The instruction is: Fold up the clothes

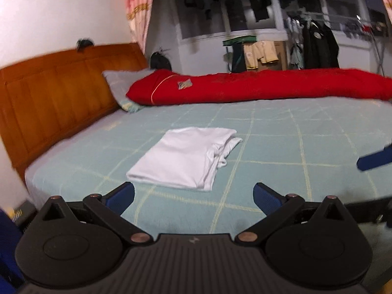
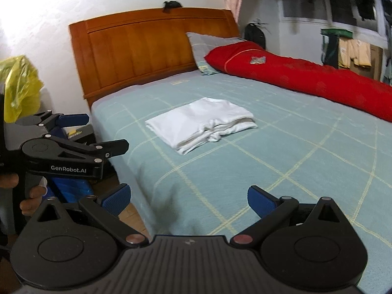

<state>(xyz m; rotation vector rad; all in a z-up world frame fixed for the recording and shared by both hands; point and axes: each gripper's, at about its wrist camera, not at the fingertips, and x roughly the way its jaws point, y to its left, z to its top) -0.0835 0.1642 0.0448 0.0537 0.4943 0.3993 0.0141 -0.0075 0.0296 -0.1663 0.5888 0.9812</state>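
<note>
Blue-padded and black-framed, the left claw (image 1: pixel 193 197) hangs spread wide over the near edge of the bed (image 1: pixel 281 147), its fingers empty. The right claw (image 2: pixel 188 199) is likewise splayed apart and holds nothing; it sits back at the bed's near corner, partly over the floor. In the right wrist view the left claw shows from the side, held in a hand (image 2: pixel 29 196) beside the bed, its jaws apart there too.

Beyond both claws, near the middle of the pale green checked sheet, lies the white garment (image 1: pixel 186 156). It is already a compact rectangle in several layers, flat on the bed, with stacked edges and a bit of hem or sleeve peeking out along one side. Neither claw touches it.

Further back, a red quilt (image 1: pixel 257 85) runs along the far side of the bed, a grey pillow (image 1: pixel 122 85) leans at the wooden headboard (image 1: pixel 61 93), and dark clothes hang by the window.

By the look of it, this garment is folded and the task is at or near its end; at most the loose edge wants tidying. No other unfolded item lies on the bed.
</note>
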